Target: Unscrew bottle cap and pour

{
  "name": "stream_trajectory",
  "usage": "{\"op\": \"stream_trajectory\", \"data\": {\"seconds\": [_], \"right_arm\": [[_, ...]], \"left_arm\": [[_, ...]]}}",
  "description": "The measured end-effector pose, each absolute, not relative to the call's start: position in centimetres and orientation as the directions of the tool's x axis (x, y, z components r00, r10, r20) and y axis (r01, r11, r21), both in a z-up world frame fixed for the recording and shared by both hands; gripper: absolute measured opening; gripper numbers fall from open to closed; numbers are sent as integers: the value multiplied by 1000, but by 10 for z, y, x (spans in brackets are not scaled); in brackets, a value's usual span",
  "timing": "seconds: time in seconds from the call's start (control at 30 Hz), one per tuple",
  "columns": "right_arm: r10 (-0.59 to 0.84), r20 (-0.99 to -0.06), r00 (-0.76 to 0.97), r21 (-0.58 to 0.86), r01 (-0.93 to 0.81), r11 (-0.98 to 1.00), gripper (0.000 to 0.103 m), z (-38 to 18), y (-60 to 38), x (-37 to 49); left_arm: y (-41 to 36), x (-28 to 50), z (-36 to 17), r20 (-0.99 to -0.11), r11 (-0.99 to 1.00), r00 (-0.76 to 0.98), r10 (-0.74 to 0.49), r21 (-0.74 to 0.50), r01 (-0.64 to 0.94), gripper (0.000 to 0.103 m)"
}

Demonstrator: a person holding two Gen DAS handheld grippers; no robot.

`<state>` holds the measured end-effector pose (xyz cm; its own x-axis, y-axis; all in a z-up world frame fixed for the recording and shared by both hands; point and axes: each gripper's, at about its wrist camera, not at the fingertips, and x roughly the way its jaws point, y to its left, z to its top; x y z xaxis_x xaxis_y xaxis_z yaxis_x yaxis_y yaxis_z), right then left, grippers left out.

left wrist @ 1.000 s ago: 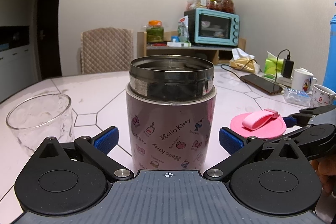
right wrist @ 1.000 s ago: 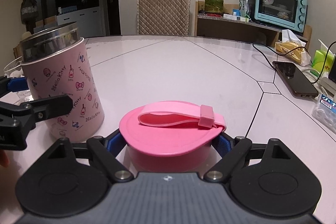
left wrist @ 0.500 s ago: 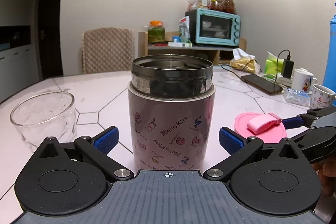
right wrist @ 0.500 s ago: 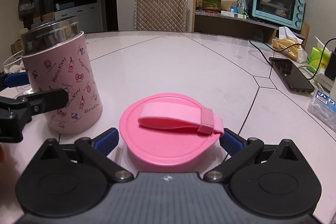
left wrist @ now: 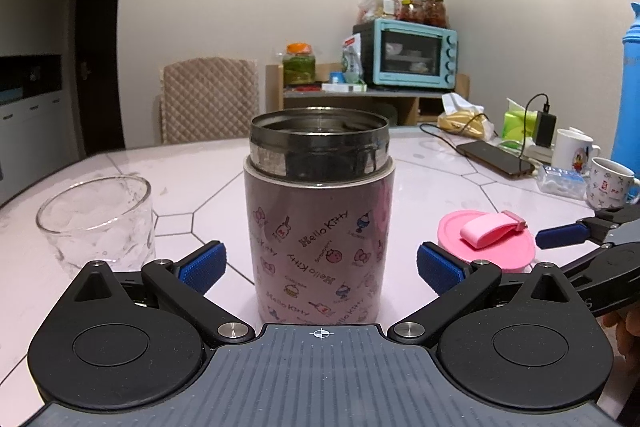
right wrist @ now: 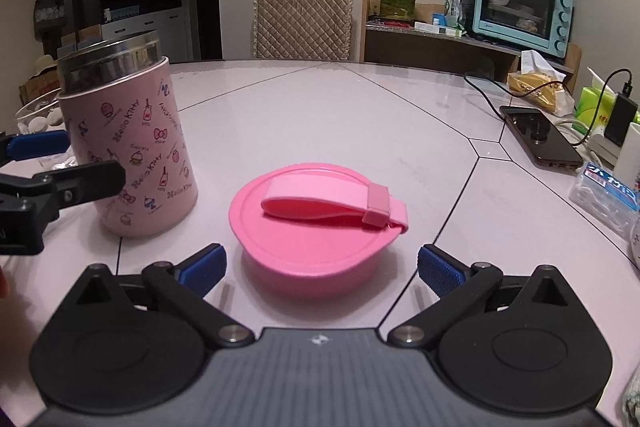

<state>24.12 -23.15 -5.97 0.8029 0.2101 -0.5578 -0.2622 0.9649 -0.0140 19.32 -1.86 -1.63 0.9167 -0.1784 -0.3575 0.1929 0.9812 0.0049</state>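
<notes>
Left wrist view: we see our left gripper (left wrist: 319,263) spread wide, its blue-padded fingers (left wrist: 202,262) standing either side of the pink Hello Kitty printed steel bottle (left wrist: 319,227) without touching it. The bottle stands upright on the pale pink tabletop with hexagon seams (left wrist: 192,183), its wide steel threaded mouth uncovered. To the left of the bottle, near it but apart, stands a clear dimpled drinking glass (left wrist: 98,223), upright. To the right of the bottle lies the round pink screw cap with a loop strap (left wrist: 486,241), flat on the table, and beyond it we see one blue finger of our right gripper (left wrist: 568,233) coming in from the right edge.

In the right wrist view, our right gripper (right wrist: 319,263) is likewise spread apart, holding nothing; the pink cap (right wrist: 316,223) rests on the table between and just ahead of its fingertips, with a gap on each side. The bottle (right wrist: 128,147) stands to the cap's left, apart from it, with our left gripper's black finger arm crossing in front of its lower side.

Farther back on the right we see a dark phone on a charging cable (right wrist: 540,139), and a turquoise toaster oven (right wrist: 518,5) on a wooden shelf.
</notes>
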Motion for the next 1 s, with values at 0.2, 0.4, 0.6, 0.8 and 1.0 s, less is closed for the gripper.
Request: {"op": "stream_trajectory", "data": {"seconds": [0.2,0.4,0.6,0.8,1.0], "right_arm": [[214,-531,820,-12,-260,966,103,-50,-236,222],[211,-502,839,-12,-251,968,103,-41,-241,201],[205,-475,856,-9,-237,971,103,-37,-245,174],[194,-449,872,-7,-220,975,103,-35,-251,150],[184,-426,886,-5,-206,979,103,-33,-254,129]], "left_arm": [[-20,180,-11,-346,982,923,-171,15,187,103],[-23,160,-6,-339,984,927,-163,18,179,103],[-30,134,-5,-337,985,930,-149,28,168,103],[-36,113,-7,-350,987,927,-138,33,160,103],[-39,92,-8,-348,990,930,-119,33,139,103]]}}
